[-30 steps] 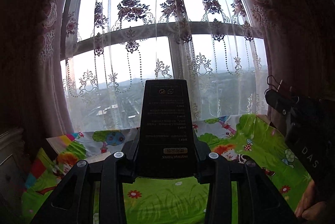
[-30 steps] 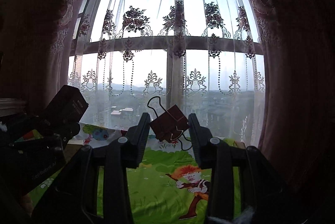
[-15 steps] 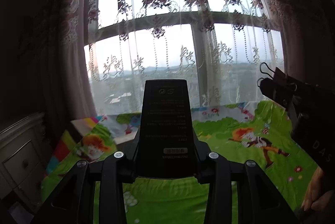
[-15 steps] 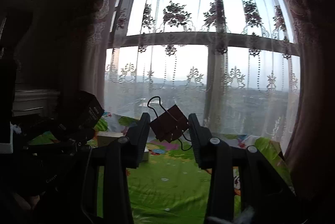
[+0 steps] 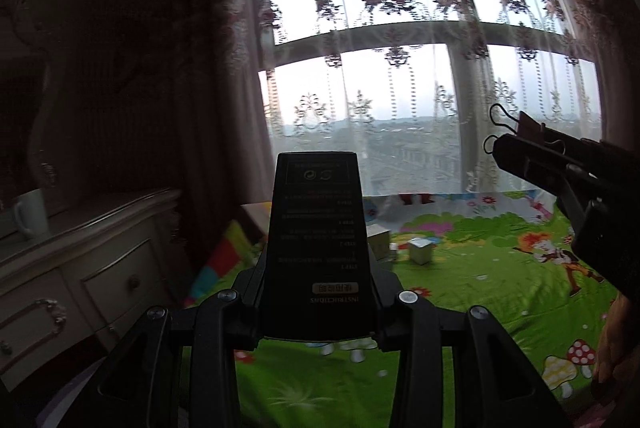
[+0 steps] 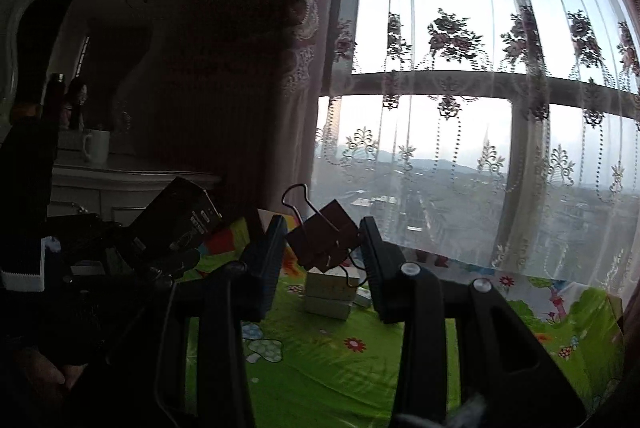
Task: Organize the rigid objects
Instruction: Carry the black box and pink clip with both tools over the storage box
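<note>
A tall black printed box (image 5: 318,248) is gripped upright by the left tool (image 5: 318,302). A brown metal binder clip (image 6: 323,239) is pinched, tilted, by the right tool (image 6: 324,252). Small pale boxes (image 6: 330,290) are seen at 12 o'clock on the green cartoon bedsheet (image 6: 340,368); open sheet is left near its front edge.

A dim bedroom lit only by daylight from a large window (image 6: 460,132) at twelve to two o'clock, veiled by a sheer lace curtain (image 5: 400,28) embroidered with dark flowers. Beyond the glass lie hazy hills and city buildings. A heavy dark drape (image 5: 160,68) hangs at ten o'clock. At eight o'clock stands a cream dresser (image 5: 80,268) with drawers, a white mug (image 5: 30,218) on top. A bright green cartoon-print sheet (image 5: 480,308) covers the bed below.
</note>
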A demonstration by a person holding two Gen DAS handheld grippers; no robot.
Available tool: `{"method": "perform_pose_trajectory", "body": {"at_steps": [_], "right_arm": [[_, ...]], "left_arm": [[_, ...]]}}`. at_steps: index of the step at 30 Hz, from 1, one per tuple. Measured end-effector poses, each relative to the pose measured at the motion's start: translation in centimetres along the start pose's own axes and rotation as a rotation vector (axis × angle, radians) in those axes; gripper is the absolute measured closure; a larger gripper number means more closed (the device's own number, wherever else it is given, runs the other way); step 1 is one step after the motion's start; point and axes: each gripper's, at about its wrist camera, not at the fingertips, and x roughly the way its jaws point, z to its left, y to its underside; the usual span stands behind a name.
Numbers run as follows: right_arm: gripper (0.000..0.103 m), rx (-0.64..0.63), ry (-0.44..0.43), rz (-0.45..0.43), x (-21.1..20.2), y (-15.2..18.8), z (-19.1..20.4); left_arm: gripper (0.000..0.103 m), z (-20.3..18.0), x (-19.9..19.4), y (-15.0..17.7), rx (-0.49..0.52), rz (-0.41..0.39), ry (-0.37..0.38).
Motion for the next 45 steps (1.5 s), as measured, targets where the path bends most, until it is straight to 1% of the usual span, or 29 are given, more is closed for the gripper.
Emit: {"method": "perform_pose_trajectory", "body": {"at_steps": [3,5,9,13,16,19,21,23,25,29,31,33,35,39,45], "right_arm": [[0.061,-0.033,-0.103,0.004,0.7,-0.2,2.8],[0.061,-0.050,-0.167,0.011,1.1,-0.2,4.7],[0.061,-0.106,-0.262,0.011,1.4,-0.1,8.2],[0.061,-0.143,-0.342,0.021,1.7,-0.4,10.8],[0.061,-0.129,-0.418,0.060,2.6,-0.7,12.2],[0.061,-0.105,-0.496,0.120,3.6,-0.6,13.6],[0.061,-0.091,-0.548,0.169,4.2,-0.4,14.4],[0.061,-0.092,-0.598,0.235,5.1,-0.2,15.5],[0.061,-0.093,-0.644,0.299,5.8,0.2,16.6],[0.061,-0.091,-0.692,0.407,7.0,1.3,18.2],[0.061,-0.099,-0.695,0.446,7.3,2.1,18.7],[0.061,-0.097,-0.718,0.485,7.5,2.9,19.1],[0.061,-0.100,-0.732,0.505,7.5,3.5,19.5],[0.061,-0.160,-0.764,0.528,7.8,4.2,21.5],[0.061,-0.197,-0.840,0.640,9.2,6.6,25.2]], "left_arm": [[0.063,2.1,-0.6,1.0,-0.021,0.041,-0.040],[0.063,3.7,-0.9,1.9,-0.051,0.087,-0.061],[0.063,6.4,-1.6,3.3,-0.090,0.138,-0.124],[0.063,9.2,-2.6,4.5,-0.133,0.188,-0.195],[0.063,11.2,-3.1,5.6,-0.176,0.247,-0.234],[0.063,12.9,-3.3,6.6,-0.226,0.312,-0.257],[0.063,14.0,-3.5,7.4,-0.261,0.359,-0.271],[0.063,15.0,-3.4,8.2,-0.288,0.417,-0.282],[0.063,15.5,-3.3,9.1,-0.317,0.456,-0.289],[0.063,17.2,-3.2,11.2,-0.385,0.530,-0.308],[0.063,17.9,-3.0,11.9,-0.412,0.561,-0.310],[0.063,18.7,-2.8,12.8,-0.439,0.593,-0.317],[0.063,19.2,-2.8,13.4,-0.460,0.617,-0.323],[0.063,20.5,-2.6,14.8,-0.490,0.658,-0.348],[0.063,22.5,-2.6,16.9,-0.534,0.710,-0.399]]}}
